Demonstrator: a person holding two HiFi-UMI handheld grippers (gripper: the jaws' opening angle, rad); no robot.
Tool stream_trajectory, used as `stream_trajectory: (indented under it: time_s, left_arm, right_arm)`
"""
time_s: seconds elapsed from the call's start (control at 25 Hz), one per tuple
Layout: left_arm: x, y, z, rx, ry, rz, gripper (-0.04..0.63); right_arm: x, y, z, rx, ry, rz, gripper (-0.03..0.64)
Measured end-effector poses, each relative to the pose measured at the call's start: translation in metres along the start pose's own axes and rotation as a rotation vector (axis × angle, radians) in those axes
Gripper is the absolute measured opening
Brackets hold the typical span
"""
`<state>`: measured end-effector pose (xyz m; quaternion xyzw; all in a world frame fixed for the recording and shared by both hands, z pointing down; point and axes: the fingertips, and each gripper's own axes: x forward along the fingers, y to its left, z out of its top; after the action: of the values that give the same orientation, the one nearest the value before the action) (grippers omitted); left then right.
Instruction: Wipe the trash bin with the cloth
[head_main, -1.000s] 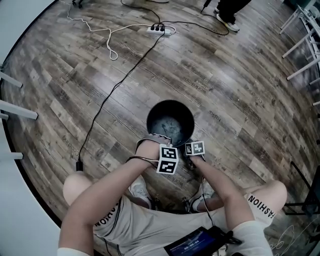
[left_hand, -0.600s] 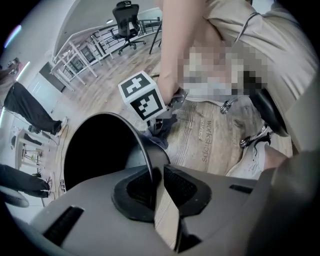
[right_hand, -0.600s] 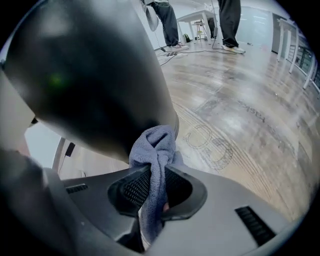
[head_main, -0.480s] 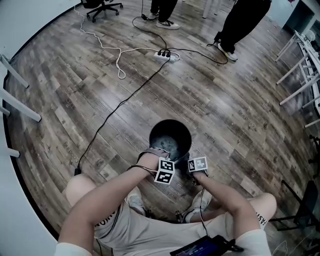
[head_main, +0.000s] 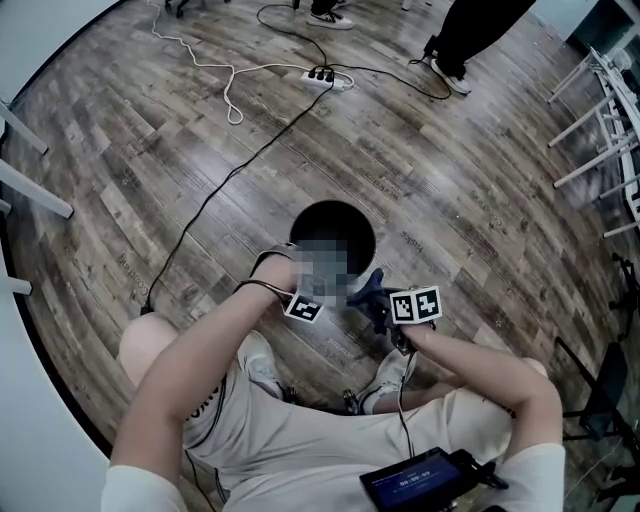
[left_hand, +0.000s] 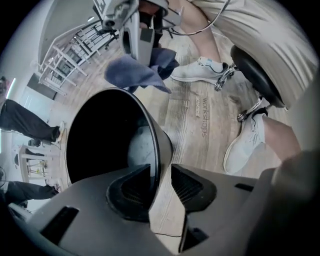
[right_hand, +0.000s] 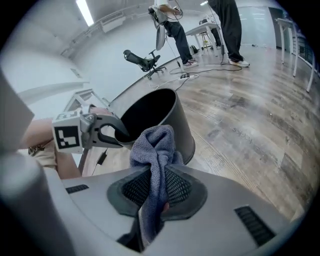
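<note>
The black trash bin (head_main: 340, 222) stands on the wood floor in front of my knees. My left gripper (head_main: 305, 287) is at its near rim. In the left gripper view the bin's wall (left_hand: 100, 140) runs between the jaws of the left gripper (left_hand: 161, 172), which are opening, with a gap beside the rim. My right gripper (head_main: 380, 300) is just right of the bin, shut on the blue-grey cloth (head_main: 366, 289). The cloth (right_hand: 155, 145) bunches up out of the right gripper (right_hand: 157, 172), close to the bin's outer wall (right_hand: 175, 120).
A black cable and a white one run across the floor to a power strip (head_main: 325, 77) beyond the bin. People's legs (head_main: 470, 25) stand at the far side. White frame legs (head_main: 600, 130) are at the right. My shoes (head_main: 262, 368) sit near the bin.
The two marker cubes, side by side at the bin's near rim before, have parted. The right gripper has moved right, and the cloth now shows beside the bin.
</note>
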<state>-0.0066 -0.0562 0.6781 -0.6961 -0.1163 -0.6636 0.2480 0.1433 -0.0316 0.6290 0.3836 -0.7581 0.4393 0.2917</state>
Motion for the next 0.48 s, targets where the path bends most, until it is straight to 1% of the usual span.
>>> stream_trajectory:
  time_s: [0.04,0.08,0.2,0.36,0.48]
  left_arm:
    - [0.000,0.001,0.001,0.004,0.002,0.009,0.138]
    - [0.000,0.002,0.002,0.009,0.006,0.014,0.106]
    - [0.000,0.002,0.002,0.031,0.014,0.009,0.087]
    - [-0.001,-0.004,0.009,0.067,0.013,-0.013,0.066]
    - [-0.003,-0.011,0.021,0.106,0.008,-0.036,0.041]
  right_arm:
    - [-0.005,0.005,0.005,0.008,-0.013,0.011,0.058]
    - [-0.009,0.008,0.009,0.017,-0.024,0.022,0.058]
    - [-0.006,0.016,0.021,0.017,-0.040,0.041,0.058]
    - [0.012,0.013,0.024,-0.023,-0.023,0.031,0.058]
    - [0.024,0.001,0.020,0.008,-0.002,0.028,0.058]
